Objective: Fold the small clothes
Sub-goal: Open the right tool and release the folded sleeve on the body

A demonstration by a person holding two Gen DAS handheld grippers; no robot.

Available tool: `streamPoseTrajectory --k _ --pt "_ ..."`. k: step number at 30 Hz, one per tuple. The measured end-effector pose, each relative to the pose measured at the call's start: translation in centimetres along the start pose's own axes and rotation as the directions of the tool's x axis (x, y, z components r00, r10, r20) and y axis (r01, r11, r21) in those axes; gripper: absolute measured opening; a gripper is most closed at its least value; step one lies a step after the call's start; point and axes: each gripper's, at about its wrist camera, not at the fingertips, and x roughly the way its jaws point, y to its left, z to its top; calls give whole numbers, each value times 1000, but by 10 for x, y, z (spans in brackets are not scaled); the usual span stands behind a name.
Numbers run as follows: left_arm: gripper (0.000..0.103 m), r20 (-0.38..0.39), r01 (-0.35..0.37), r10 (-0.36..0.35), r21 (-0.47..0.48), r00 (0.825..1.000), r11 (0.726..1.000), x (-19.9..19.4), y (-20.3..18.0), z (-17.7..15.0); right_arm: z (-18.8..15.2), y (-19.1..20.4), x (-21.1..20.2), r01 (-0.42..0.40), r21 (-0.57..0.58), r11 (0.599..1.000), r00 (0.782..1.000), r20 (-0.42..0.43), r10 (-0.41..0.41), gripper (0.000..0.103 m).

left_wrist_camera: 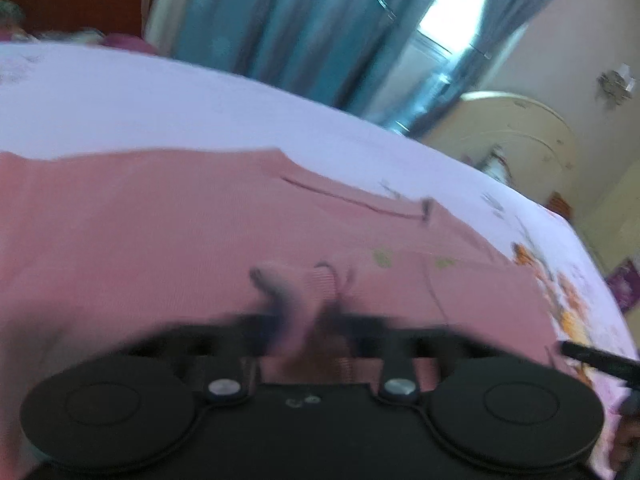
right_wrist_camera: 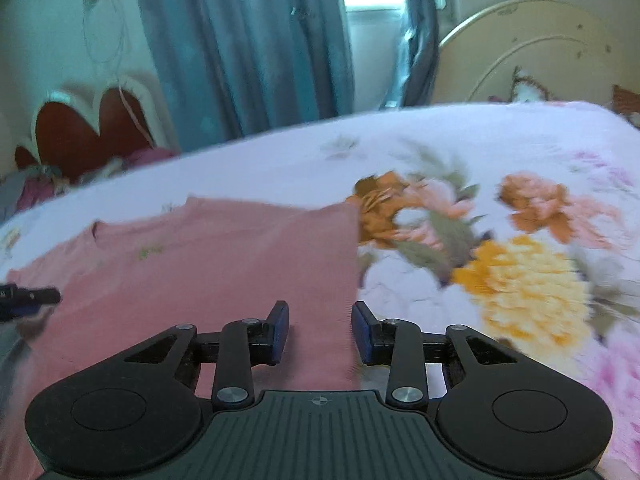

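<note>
A pink ribbed garment (left_wrist_camera: 160, 232) lies spread on a white floral bedsheet (left_wrist_camera: 120, 96). In the left wrist view my left gripper (left_wrist_camera: 316, 300) is blurred, its fingers drawn together with a fold of the pink fabric pinched between them. In the right wrist view the same pink garment (right_wrist_camera: 224, 256) has its right edge running down between the fingers of my right gripper (right_wrist_camera: 320, 332). Its blue pads (right_wrist_camera: 280, 332) stand apart, with a clear gap and cloth below them. A dark finger of the left gripper (right_wrist_camera: 32, 296) pokes in at the left edge.
The bedsheet (right_wrist_camera: 520, 280) carries large orange, yellow and pink flower prints to the right of the garment. Blue curtains (right_wrist_camera: 240, 48) and a bright window hang beyond the bed's far edge. A cream headboard (right_wrist_camera: 540, 48) stands at the right, a red heart-shaped one (right_wrist_camera: 88, 132) at the left.
</note>
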Motion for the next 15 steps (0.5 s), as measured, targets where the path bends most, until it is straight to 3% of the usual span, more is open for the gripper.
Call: streamPoseTrajectory --k 1,4,7,9,11,15 --pt "7 32 -7 7 4 999 1000 -4 -1 -3 -4 1 7 8 -7 1000 1000 -26 -8 17" --pt "7 118 -35 36 -7 992 999 -22 6 -18 -15 4 1 14 -48 999 1000 -4 -15 17" --pt "10 98 -37 36 6 995 999 -16 13 -26 -15 -1 3 8 -58 998 1000 0 -8 17" --pt "27 118 -64 63 -1 991 998 -18 12 -19 0 -5 11 14 -45 999 1000 8 -14 17" --pt "36 202 -138 128 34 971 990 -29 2 -12 19 -8 24 16 -41 999 1000 26 -14 17" --pt "37 155 -83 57 167 986 982 -11 -30 7 63 -12 76 73 -28 997 997 -22 -74 17"
